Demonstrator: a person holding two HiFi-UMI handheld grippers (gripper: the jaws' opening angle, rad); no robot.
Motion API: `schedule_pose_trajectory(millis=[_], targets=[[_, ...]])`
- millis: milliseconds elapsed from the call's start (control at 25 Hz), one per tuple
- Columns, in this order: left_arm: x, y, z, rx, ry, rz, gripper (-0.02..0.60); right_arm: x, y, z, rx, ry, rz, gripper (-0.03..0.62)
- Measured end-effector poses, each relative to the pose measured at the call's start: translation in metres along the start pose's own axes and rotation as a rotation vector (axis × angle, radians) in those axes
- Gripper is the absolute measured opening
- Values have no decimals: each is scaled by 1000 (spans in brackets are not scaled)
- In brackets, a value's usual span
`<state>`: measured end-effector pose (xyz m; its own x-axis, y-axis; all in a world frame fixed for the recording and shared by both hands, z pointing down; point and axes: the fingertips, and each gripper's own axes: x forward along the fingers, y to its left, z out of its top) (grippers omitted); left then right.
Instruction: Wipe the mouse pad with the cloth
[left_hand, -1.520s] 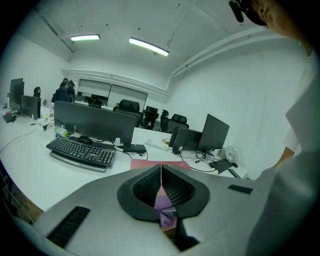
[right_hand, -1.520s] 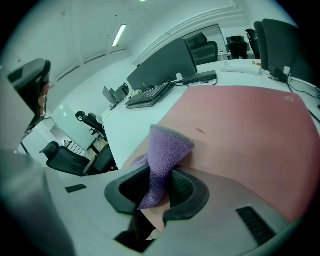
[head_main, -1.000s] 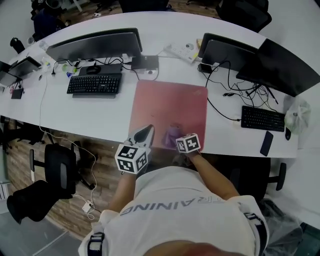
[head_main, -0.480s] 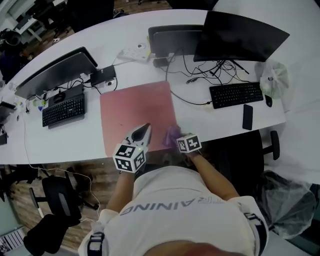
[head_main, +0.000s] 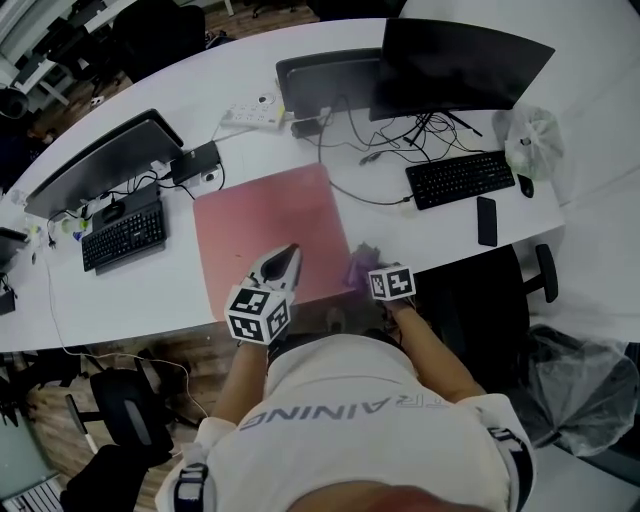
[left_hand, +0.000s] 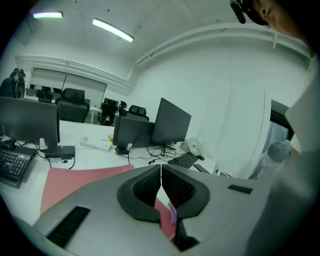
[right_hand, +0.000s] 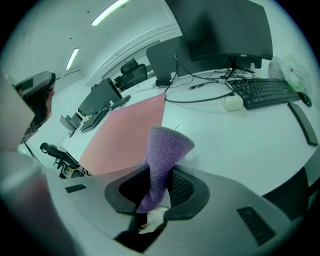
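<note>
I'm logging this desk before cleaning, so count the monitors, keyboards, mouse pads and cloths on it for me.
monitors: 3
keyboards: 2
mouse pad: 1
cloth: 1
total: 7

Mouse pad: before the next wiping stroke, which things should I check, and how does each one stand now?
1. Cloth held in the right tongs: ok, clamped, with its end sticking out.
2. Cloth over the pad: not ok, it is at the pad's near right corner, mostly over bare desk.
3. Cloth touching the surface: cannot tell.
4. Pad free of things: ok, nothing lies on it.
5. Cable off the pad: ok, it runs beside the far right corner.
6. Left tongs steadying the pad: cannot tell; they are shut and empty above its near edge.
</note>
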<state>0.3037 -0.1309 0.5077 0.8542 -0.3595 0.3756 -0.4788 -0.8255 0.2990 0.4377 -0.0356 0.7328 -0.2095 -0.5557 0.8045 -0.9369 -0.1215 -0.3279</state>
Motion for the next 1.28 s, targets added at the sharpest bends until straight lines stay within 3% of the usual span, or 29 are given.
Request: schedule_pose_trajectory(millis=[200,440,680,1040,1280], targets=[[-32,33,12,11,-23,76,32,-33,28,48,-43,-170,-13,109],[-80,75,37,22,-82,140,32,-86,93,137,-155,-449,-16,109],[-137,106,71,124,-128,220,32,-140,166,202,-294,-656,-33,110],[-218,155,103,171,-238,340,32,-170,277,248,-426,-775,74,109],[-255,179,108,145,-296,384,32,-168,308,266,-463,-797,51,103]])
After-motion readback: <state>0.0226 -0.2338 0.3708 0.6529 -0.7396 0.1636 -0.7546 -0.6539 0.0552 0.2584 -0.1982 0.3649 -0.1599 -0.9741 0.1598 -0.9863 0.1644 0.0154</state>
